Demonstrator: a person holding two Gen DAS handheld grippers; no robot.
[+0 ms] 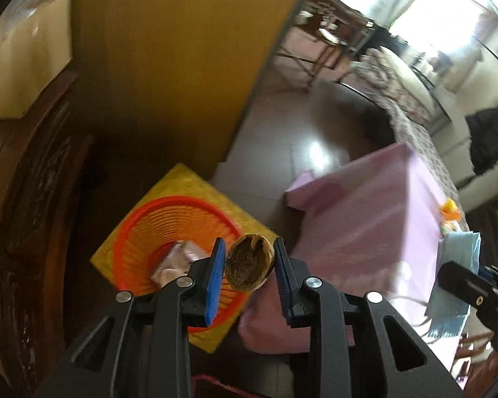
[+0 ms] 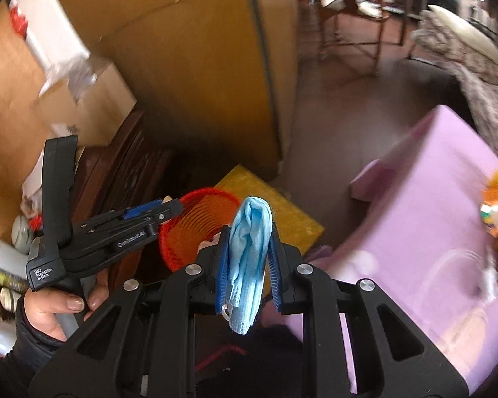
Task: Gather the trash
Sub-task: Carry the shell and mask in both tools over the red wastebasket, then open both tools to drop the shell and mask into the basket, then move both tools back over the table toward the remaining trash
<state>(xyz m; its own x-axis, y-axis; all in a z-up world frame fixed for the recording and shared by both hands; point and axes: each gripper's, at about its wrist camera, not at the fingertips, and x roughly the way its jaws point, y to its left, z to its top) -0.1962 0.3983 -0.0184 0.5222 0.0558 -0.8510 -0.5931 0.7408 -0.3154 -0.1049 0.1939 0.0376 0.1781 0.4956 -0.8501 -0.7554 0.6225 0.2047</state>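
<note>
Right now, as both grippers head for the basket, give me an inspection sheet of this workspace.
Surface: pink cloth over the table, mostly bare.
Job's things: walnut shell half in the left gripper; folded blue face mask in the right gripper; orange basket on a yellow mat, crumpled wrapper already inside.
Clutter: colourful snack wrapper on the cloth's far right edge.
Grippers: left shut on the shell, over the basket's rim; right shut on the mask.
Cables: thin white cord on the cloth, blurred.
Surroundings: cardboard boxes, dark carved wooden furniture, glossy floor.
</note>
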